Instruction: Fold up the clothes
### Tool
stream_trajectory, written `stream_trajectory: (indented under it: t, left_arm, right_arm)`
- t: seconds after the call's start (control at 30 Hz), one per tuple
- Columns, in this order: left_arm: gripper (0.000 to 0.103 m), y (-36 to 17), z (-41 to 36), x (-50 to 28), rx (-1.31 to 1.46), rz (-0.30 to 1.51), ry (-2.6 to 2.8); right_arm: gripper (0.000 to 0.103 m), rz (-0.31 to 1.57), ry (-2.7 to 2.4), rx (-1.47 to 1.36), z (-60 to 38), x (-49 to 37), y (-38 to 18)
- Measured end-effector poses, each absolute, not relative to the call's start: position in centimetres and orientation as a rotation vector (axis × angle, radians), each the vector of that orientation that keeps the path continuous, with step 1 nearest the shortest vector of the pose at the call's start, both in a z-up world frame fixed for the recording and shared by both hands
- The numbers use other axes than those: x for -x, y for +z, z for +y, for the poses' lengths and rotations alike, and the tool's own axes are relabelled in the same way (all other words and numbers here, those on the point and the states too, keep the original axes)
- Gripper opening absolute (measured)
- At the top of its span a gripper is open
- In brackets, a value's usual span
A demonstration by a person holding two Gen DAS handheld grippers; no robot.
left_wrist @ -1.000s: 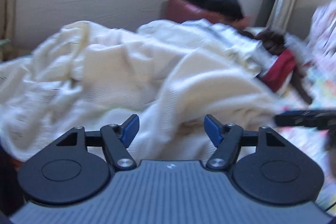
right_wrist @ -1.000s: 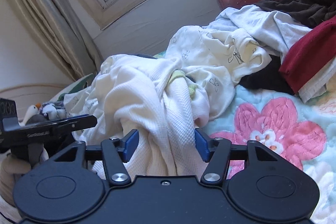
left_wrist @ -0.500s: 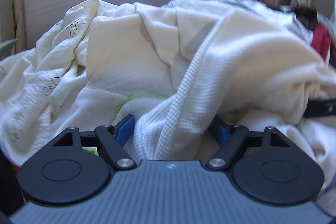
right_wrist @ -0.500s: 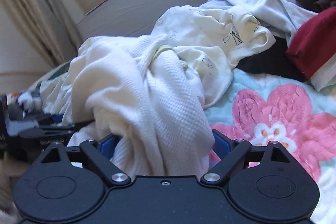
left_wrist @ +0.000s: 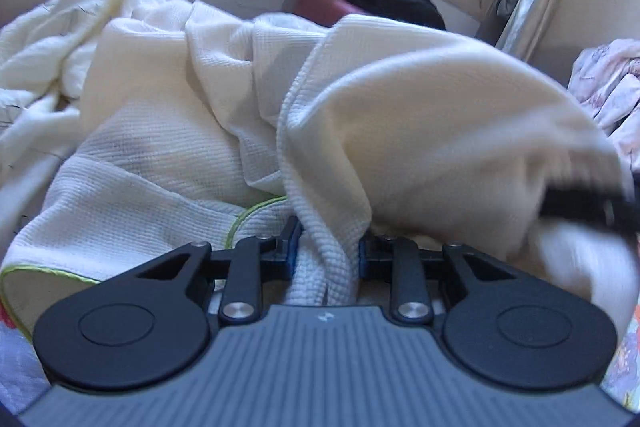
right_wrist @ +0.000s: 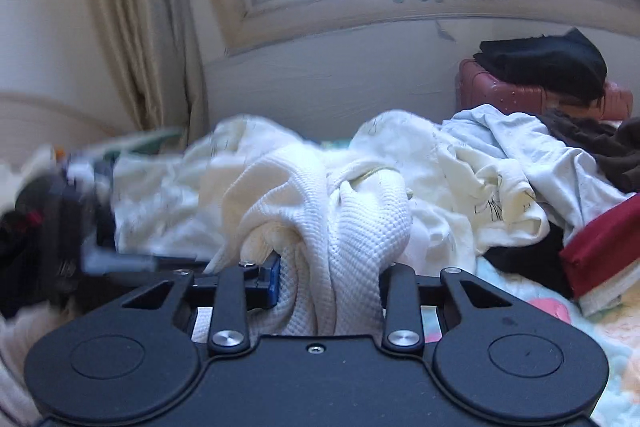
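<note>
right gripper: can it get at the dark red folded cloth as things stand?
Probably not yet: the right gripper is closing on the cream waffle garment, bunched between its jaws. The dark red folded cloth lies uncovered to its right.

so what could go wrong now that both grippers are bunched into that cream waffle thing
1. Both jaws are closing on thick wads of the cream waffle garment, left gripper and right gripper, not on clean edges, so it may lift as a twisted lump.
2. The printed cream cloth lies against it and could drag along.
3. A thick wad may slip from the pads when pulled.
</note>
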State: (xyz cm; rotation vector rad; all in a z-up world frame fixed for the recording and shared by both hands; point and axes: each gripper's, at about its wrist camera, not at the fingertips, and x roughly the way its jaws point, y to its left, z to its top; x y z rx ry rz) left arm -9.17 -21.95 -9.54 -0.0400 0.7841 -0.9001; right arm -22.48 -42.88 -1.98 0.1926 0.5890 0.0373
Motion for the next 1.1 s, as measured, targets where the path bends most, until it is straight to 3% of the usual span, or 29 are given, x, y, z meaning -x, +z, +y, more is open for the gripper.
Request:
stream_trajectory:
  t: [0.47,0.77,1.1]
  left_arm:
    - [0.024,-6.1,-30.3,14.8,-0.113,0.714,-1.025]
    - [0.022,1.3,-39.5,21.7,-0.161,0.647,-1.248]
    - [0.022,10.4,-52.5,30.0,-0.445,0.620,-1.458]
  right_arm:
    - [0.035,0.476,-0.154,-0.269,-47.8,30.6,-0.9]
    - [0.035,0.285,-0.114,-0.396,-53.4,37.3,6.5]
    - [0.035,0.196,-0.228,-0.366,-59.8,48.9,13.6]
